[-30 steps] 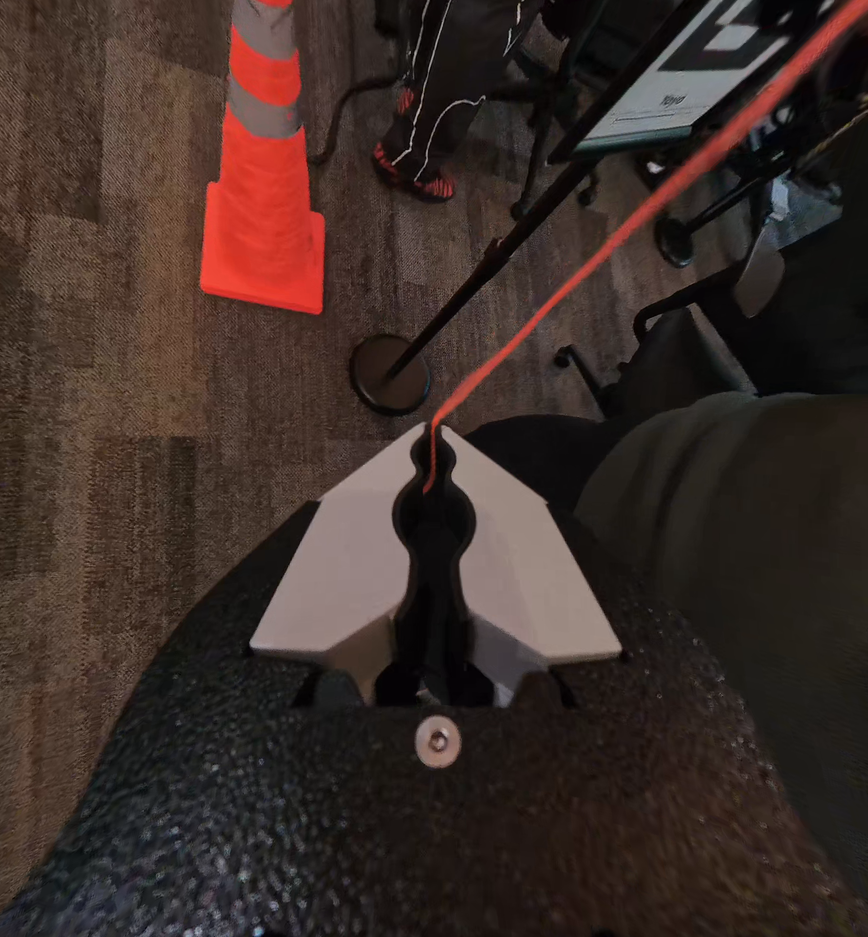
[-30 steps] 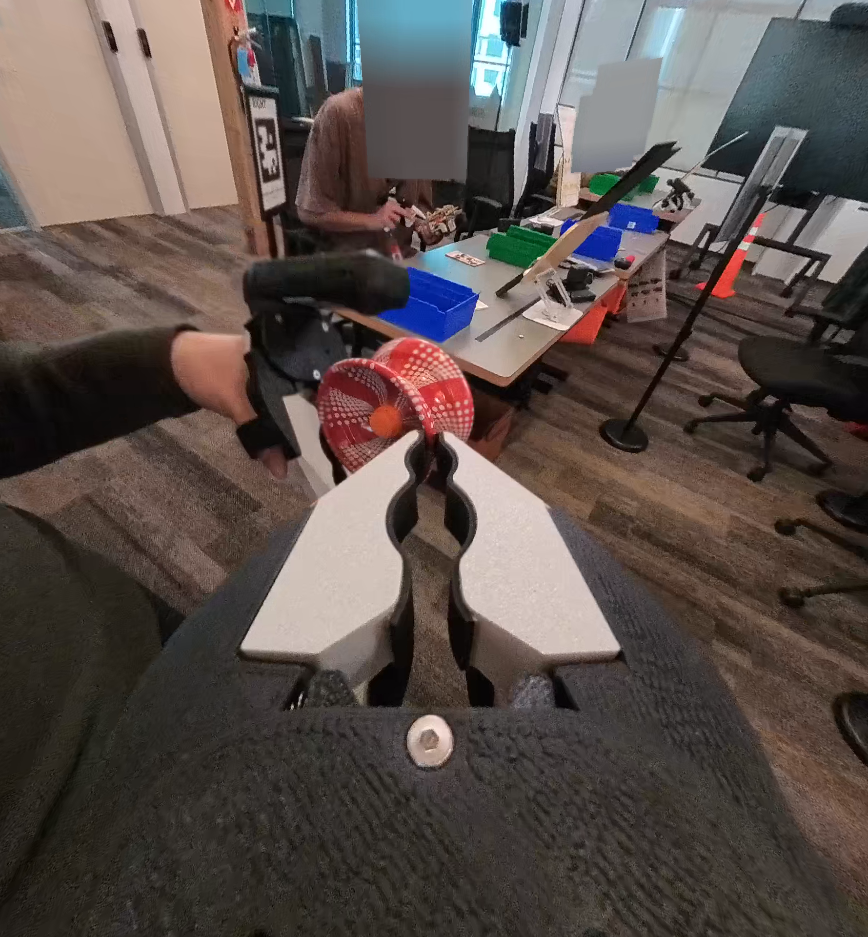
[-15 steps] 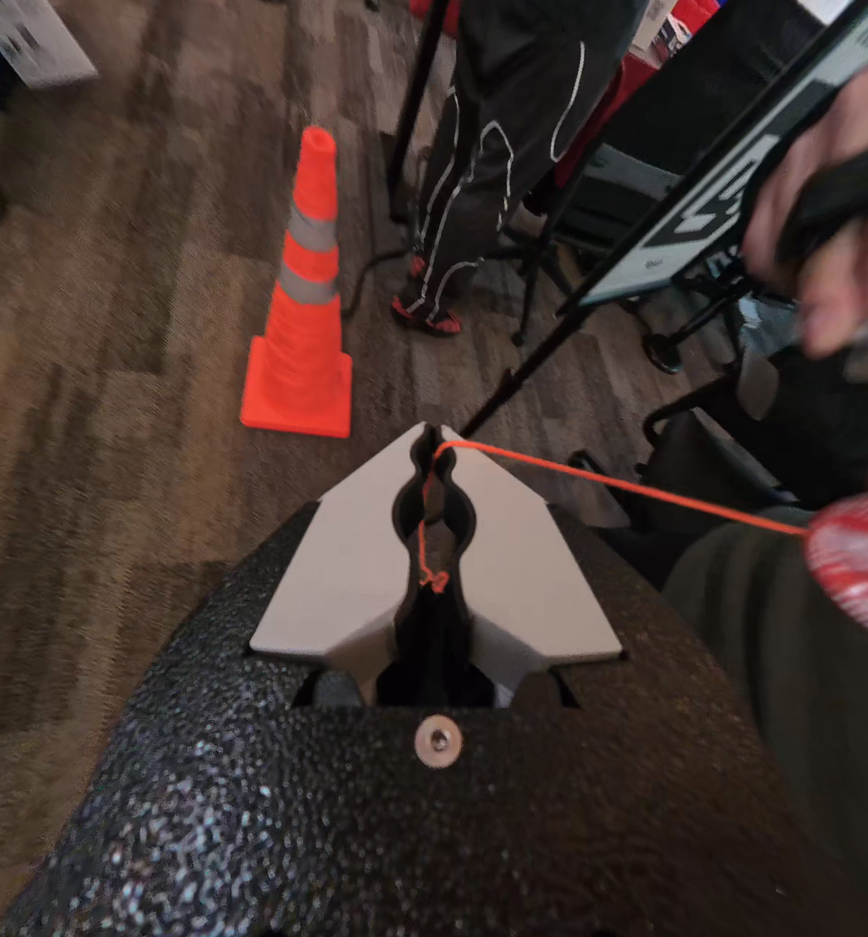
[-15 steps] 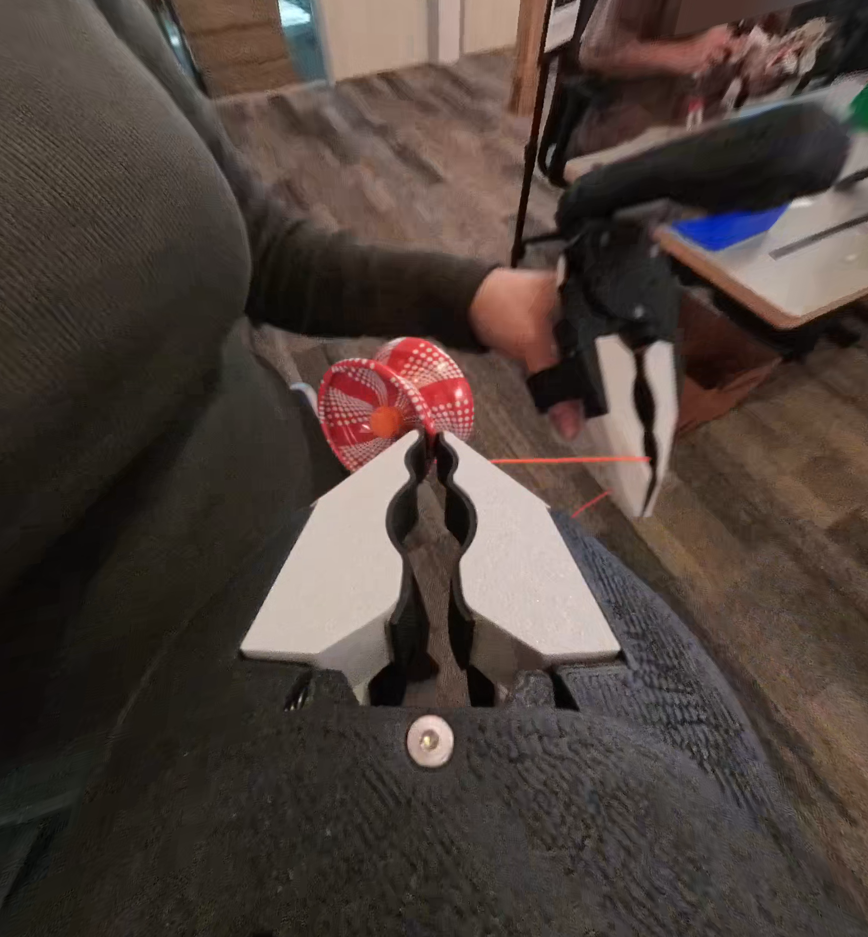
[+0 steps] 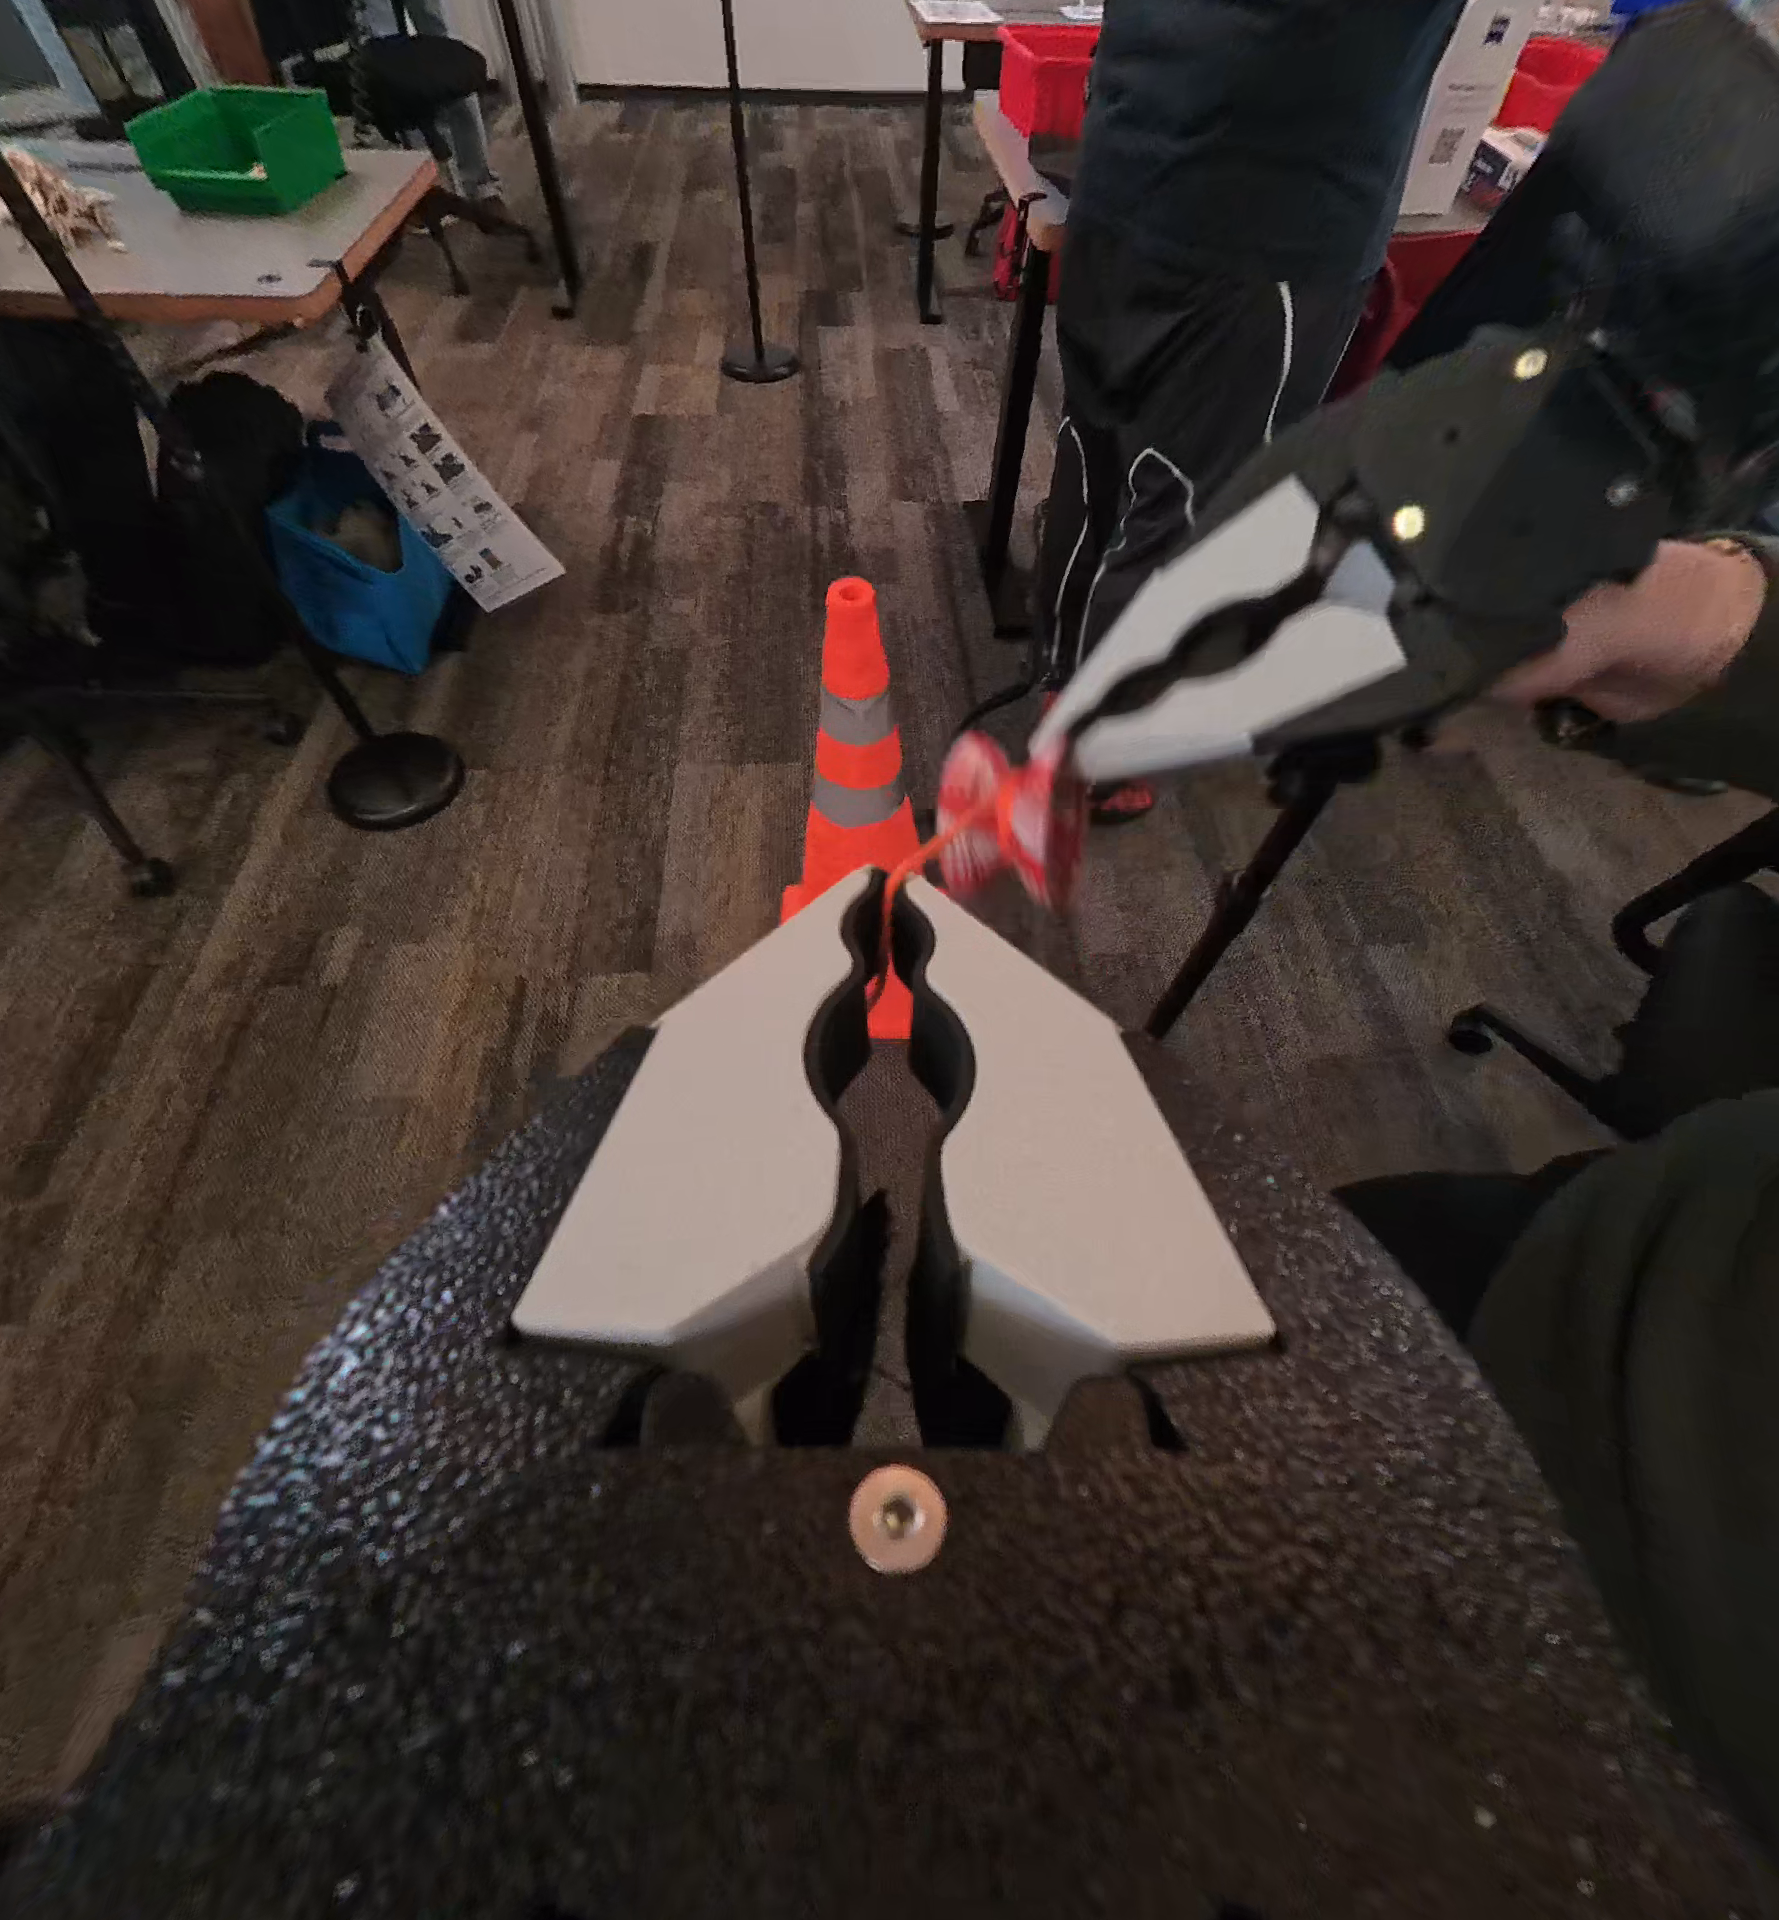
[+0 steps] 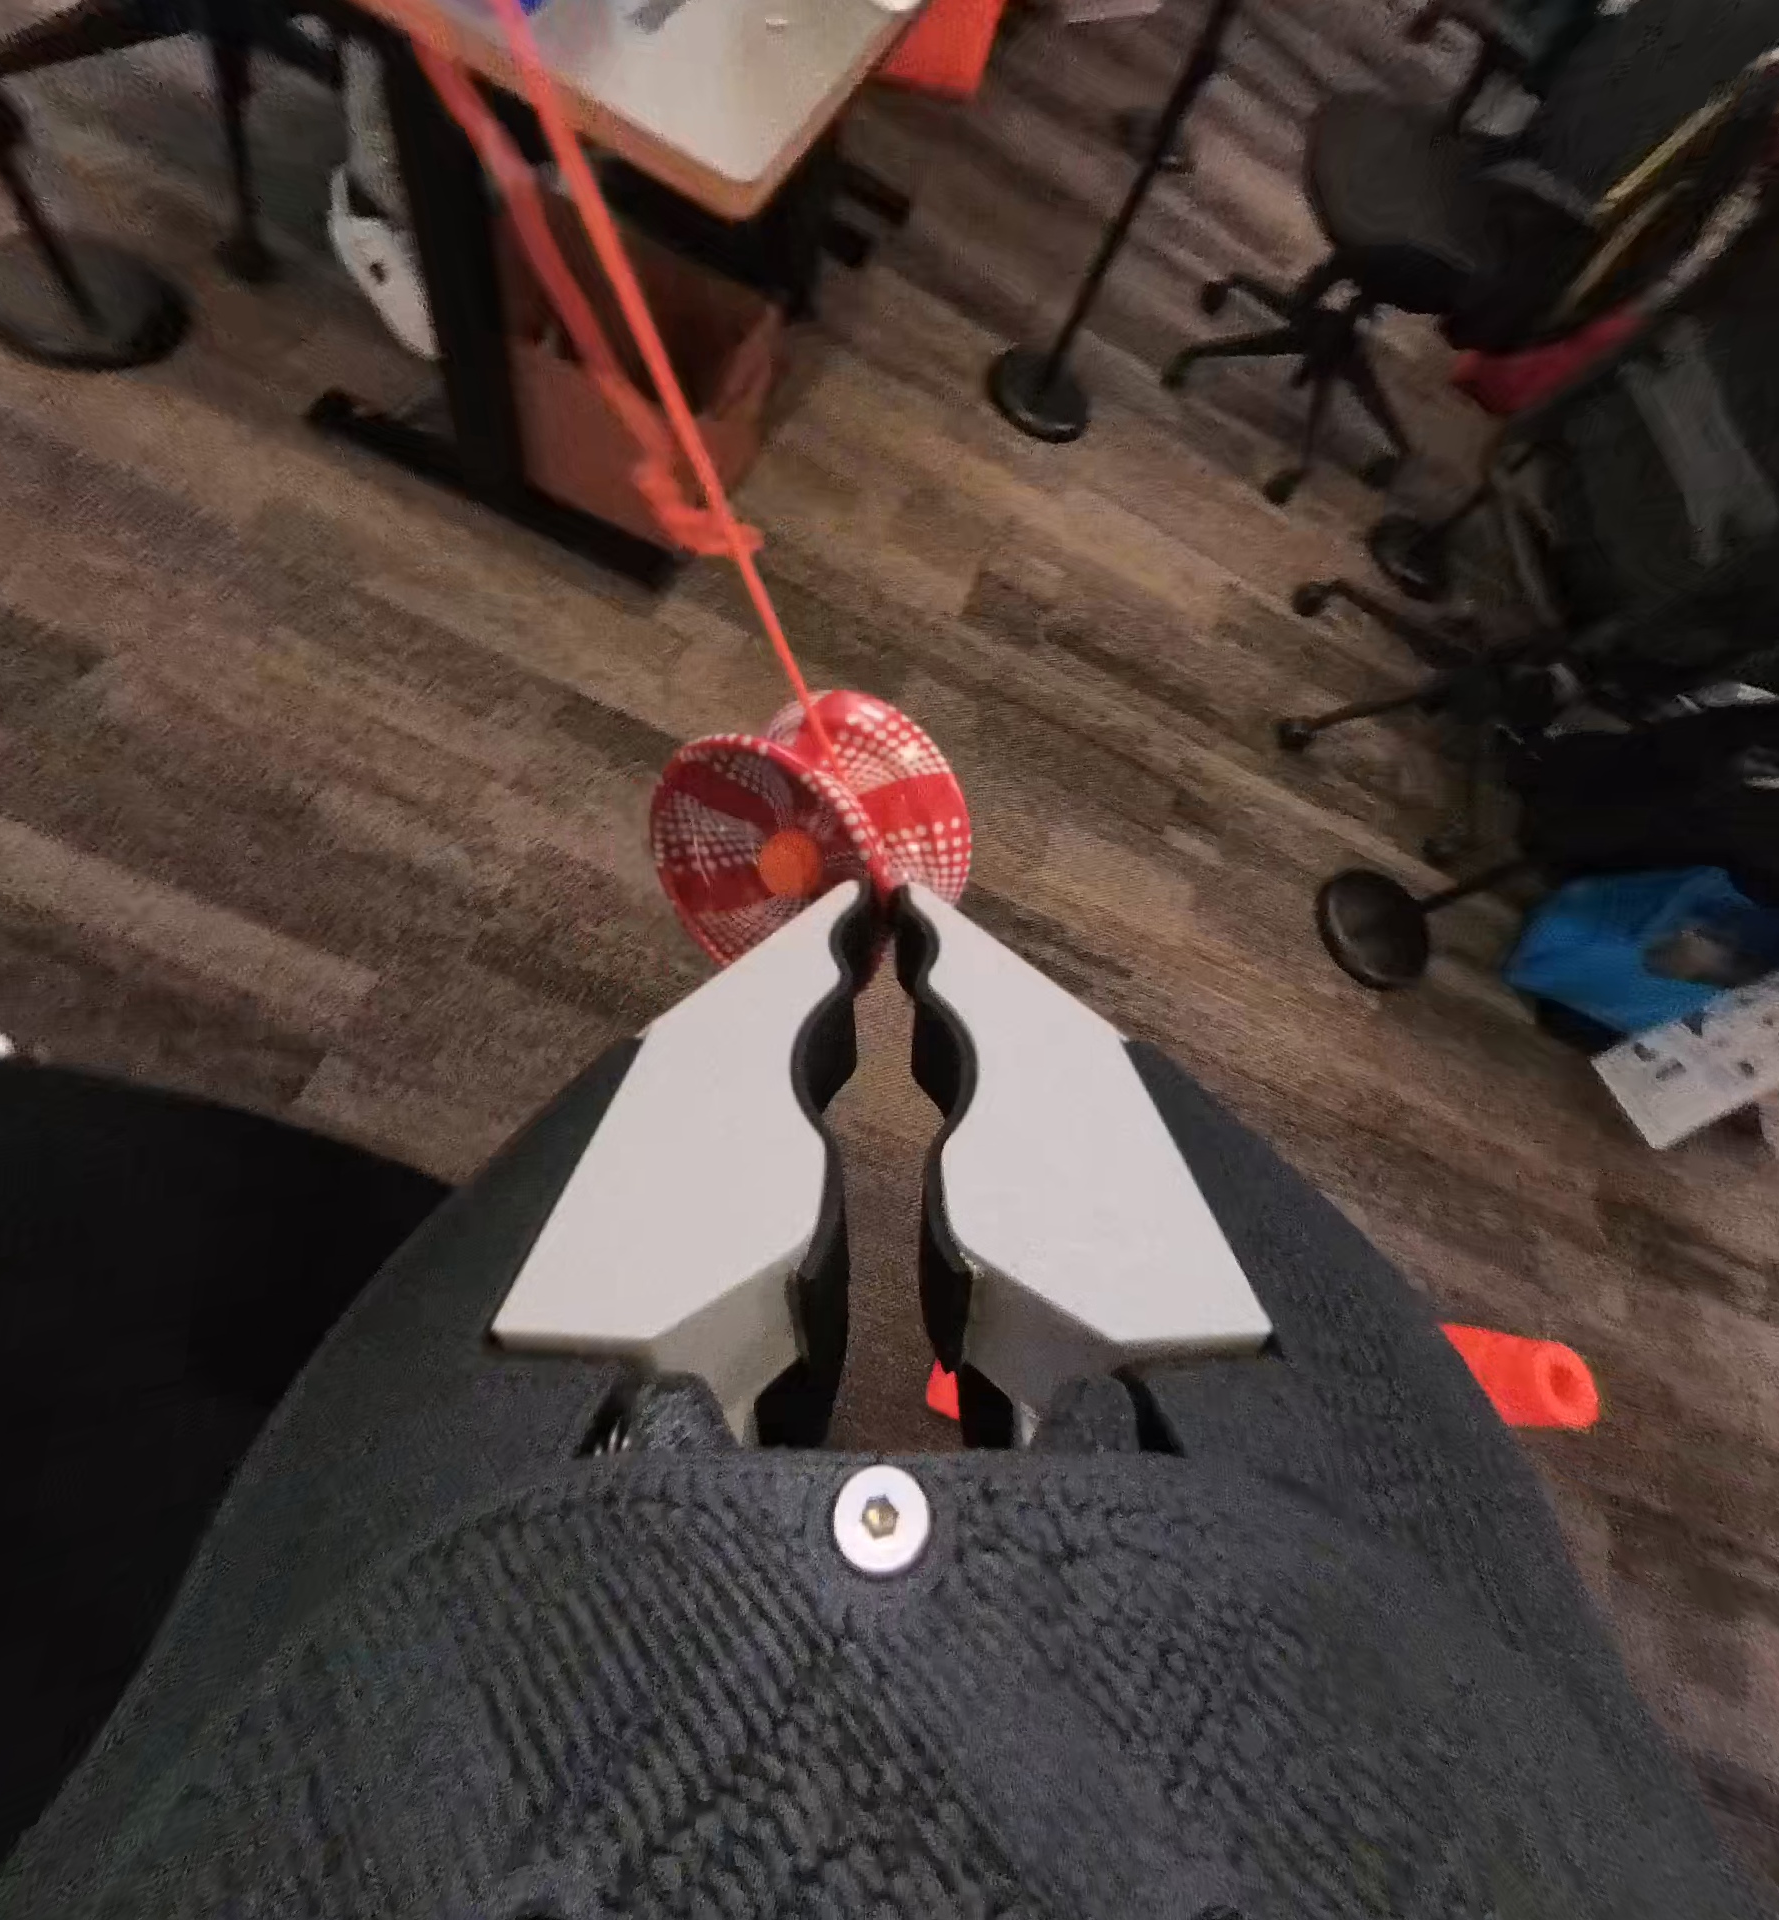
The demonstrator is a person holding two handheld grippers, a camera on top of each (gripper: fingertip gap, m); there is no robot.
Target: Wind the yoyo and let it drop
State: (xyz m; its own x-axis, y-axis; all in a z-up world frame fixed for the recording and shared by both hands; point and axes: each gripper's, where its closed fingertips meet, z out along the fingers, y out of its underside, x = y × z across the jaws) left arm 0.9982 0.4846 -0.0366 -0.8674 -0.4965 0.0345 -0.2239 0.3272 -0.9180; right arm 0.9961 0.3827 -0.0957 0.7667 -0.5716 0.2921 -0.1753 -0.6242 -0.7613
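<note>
- Right gripper [image 6: 880, 902]: fingertips pinched onto the near rim of the yoyo [image 6: 812, 821], in the groove between its two halves; only a narrow gap shows farther back along the jaws.
- Yoyo: red with a white dot pattern and an orange hub, held in the air over the wood-look floor [image 6: 241, 727], groove facing up.
- String [image 6: 656, 364]: orange-red, runs from the yoyo's groove up and away to the far left, taut, with a small knot or loop part-way along.
- Left gripper [image 5: 890, 896]: tips nearly closed, nipping the string [image 5: 911, 862] right at the tips; a short length hangs down between the jaws.
- In the left wrist view the right gripper [image 5: 1056, 740] comes in from the right, held by a hand [image 5: 1633, 634], with the blurred yoyo [image 5: 1010, 821] at its tip, just beyond the left fingertips.
- Orange traffic cone [image 5: 857, 748] stands on the floor behind the left gripper's tips; a person's dark trousers [image 5: 1176, 364] are farther right.
</note>
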